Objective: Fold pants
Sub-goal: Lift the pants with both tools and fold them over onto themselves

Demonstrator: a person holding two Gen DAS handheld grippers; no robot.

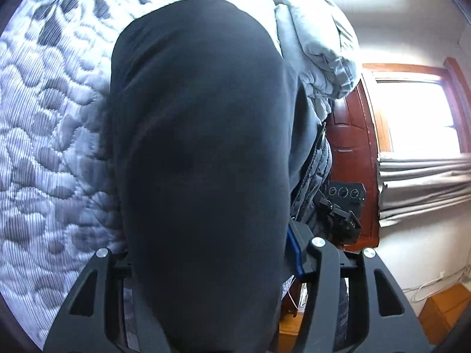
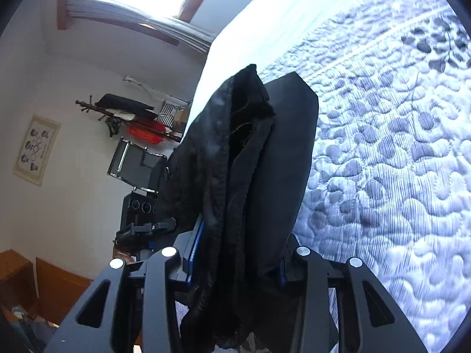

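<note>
Dark fabric fills both wrist views: the pants (image 1: 200, 158) hang from the two grippers over a bed with a quilted mattress (image 1: 50, 135), lifted clear of it rather than lying flat. Nothing shows a finished fold on the bed yet, so the task looks to be mid-fold at best; the cloth has yet to be laid down, smoothed and doubled over. In the right view the pants (image 2: 235, 182) look bunched and layered, several thicknesses gathered together, which suggests one doubling may already be in hand, though that is a judgement. The right gripper (image 2: 235, 264) has its fingers closed on this bundle, a blue pad against each side of the cloth. The left gripper (image 1: 212, 264) has the cloth draped between its fingers, but the fabric hides the pads, so whether they pinch it I cannot tell. Both grippers point forward and somewhat downward across the mattress, with a window (image 1: 418, 114) off to the side.
</note>
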